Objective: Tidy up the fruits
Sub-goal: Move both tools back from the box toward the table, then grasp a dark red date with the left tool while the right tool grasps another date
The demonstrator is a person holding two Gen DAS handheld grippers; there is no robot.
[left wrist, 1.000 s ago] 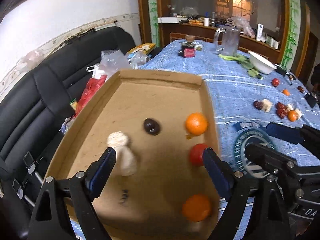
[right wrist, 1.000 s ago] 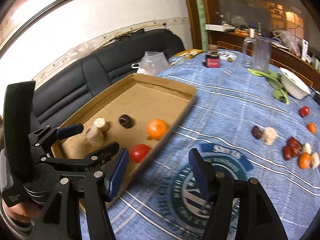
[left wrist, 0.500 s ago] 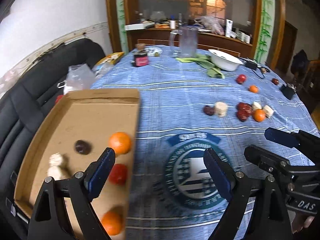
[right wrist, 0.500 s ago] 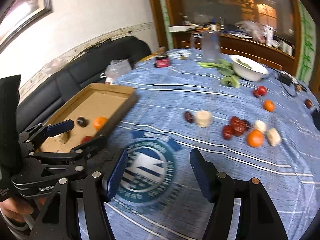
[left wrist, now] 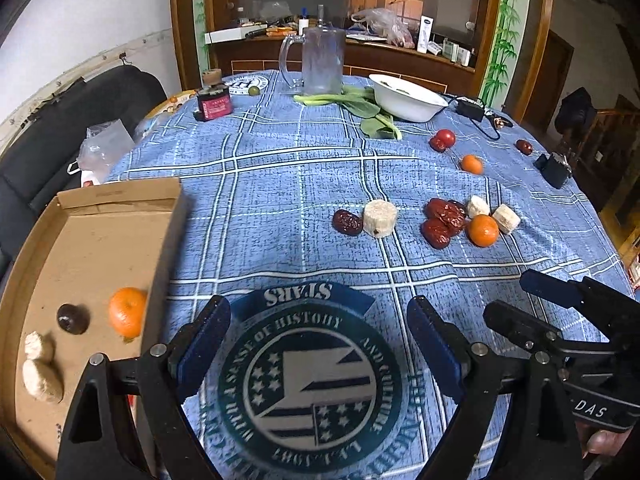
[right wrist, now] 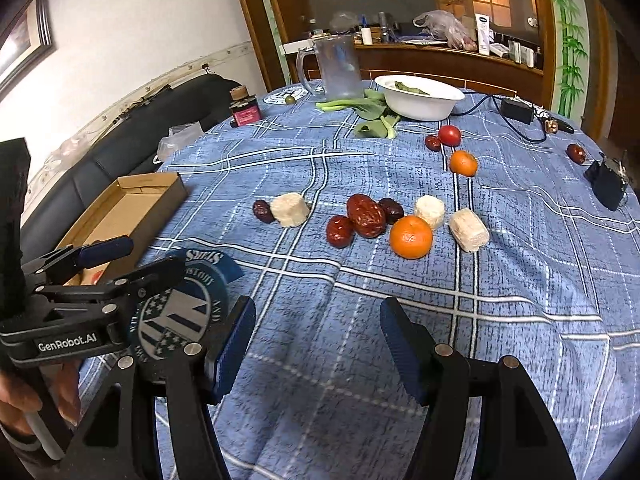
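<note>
both grippers, left gripper (left wrist: 318, 344) and right gripper (right wrist: 318, 344), are hanging wide and empty over the tabletop (right wrist: 520, 280). loose fruit is lying mid-cloth: an orange (right wrist: 411, 237) touching dates (right wrist: 366, 210); others are sitting in the box (left wrist: 80, 264). best approach is straddling one fruit squarely, avoiding neighbours. readable: "genrobot.ai", "stars".

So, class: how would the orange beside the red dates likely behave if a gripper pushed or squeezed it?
The orange looks round, so a push would probably roll it across the cloth. Its skin looks smooth and slightly glossy, so narrow pads might slip off-centre. It sits against a date, which would likely get nudged too.
</note>
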